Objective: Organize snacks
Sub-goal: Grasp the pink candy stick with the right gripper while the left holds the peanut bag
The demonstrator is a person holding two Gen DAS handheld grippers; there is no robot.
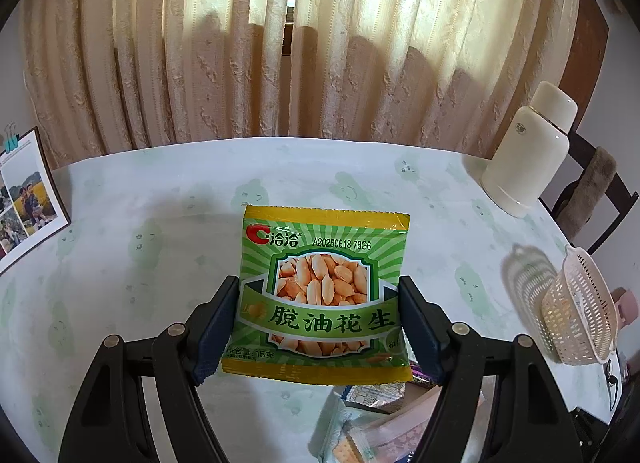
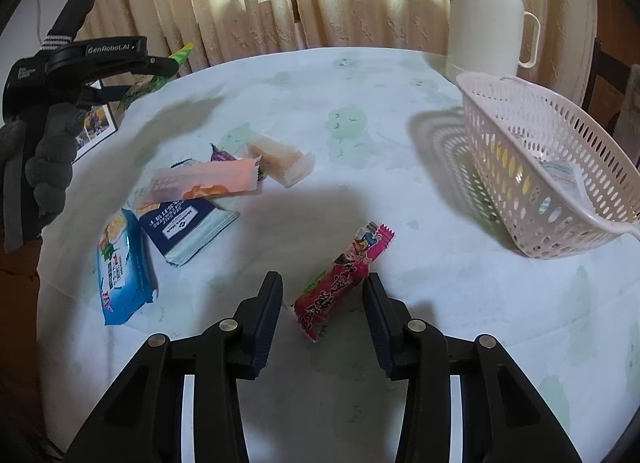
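Round table [image 2: 320, 111] under a pale green-print cloth, curtains behind. My left gripper [image 1: 320, 303] is clamped on the peanut packet [image 1: 320, 283], held flat-on above the table. My right gripper [image 2: 322, 299] straddles the pink candy bar [image 2: 340, 279], jaws apart; its long axis runs toward the basket [image 2: 520, 167] at the right edge. Clear cloth lies between.

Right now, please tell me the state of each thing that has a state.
left gripper: shut on the peanut packet
peanut packet: sealed, lifted off the table
right gripper: open, jaws astride the pink snack bar
pink snack bar: sealed, lying on the table
basket: upright, holding one packet
thermos: upright, capped
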